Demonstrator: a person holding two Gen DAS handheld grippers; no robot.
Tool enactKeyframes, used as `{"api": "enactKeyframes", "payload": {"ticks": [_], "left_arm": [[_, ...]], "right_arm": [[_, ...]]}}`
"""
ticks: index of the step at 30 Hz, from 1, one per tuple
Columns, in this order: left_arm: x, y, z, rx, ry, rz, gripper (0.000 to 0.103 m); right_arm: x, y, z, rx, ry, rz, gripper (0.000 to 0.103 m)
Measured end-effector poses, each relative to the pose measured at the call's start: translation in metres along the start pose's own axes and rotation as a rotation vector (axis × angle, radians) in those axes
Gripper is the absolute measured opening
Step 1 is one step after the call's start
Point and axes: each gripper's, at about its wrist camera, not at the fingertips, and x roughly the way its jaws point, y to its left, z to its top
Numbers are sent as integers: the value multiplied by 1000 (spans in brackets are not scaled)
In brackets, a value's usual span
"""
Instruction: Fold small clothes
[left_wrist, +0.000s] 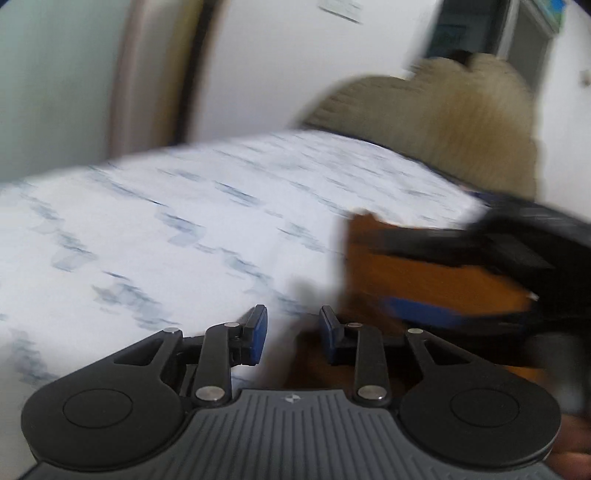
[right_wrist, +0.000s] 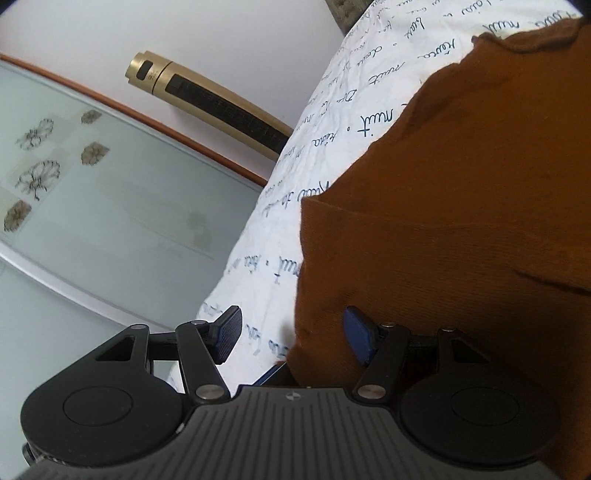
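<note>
An orange-brown garment (right_wrist: 461, 192) lies spread on a white bed sheet (right_wrist: 332, 122) printed with blue handwriting. My right gripper (right_wrist: 293, 334) is open, rolled on its side, with the garment's near edge lying between its jaws and against the right blue pad (right_wrist: 356, 338). Neither pad presses the cloth. In the blurred left wrist view my left gripper (left_wrist: 293, 332) stands open with a narrow gap at the garment's (left_wrist: 461, 280) left edge, over the sheet (left_wrist: 166, 221). The right gripper (left_wrist: 376, 269) shows there on the right, straddling the cloth.
A gold tower fan (right_wrist: 207, 99) stands by the white wall beyond the bed's side. A frosted glass door (right_wrist: 92, 192) with flower prints is on the left. A beige knitted thing (left_wrist: 443, 122) sits at the bed's far end.
</note>
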Motion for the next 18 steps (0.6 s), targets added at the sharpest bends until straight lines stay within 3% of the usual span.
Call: {"api": "enactKeyframes", "payload": {"ticks": [2, 5, 8, 12, 16, 18], "left_arm": [[2, 12, 2, -52, 26, -41, 29], [-3, 11, 5, -29, 36, -59, 29], [-19, 0, 9, 40, 8, -94, 30], [-37, -47, 18, 221, -59, -181, 46], [-16, -94, 19, 351, -53, -236, 51], [7, -101, 19, 350, 19, -217, 51]], "right_arm": [[-19, 3, -2, -13, -47, -14, 62], [-66, 3, -7, -58, -131, -156, 62], [-129, -4, -17, -123, -203, -393, 61], [-217, -24, -30, -123, -299, -554, 61], [-263, -48, -44, -51, -327, -604, 61], [-267, -53, -52, -37, -342, -602, 61]]}}
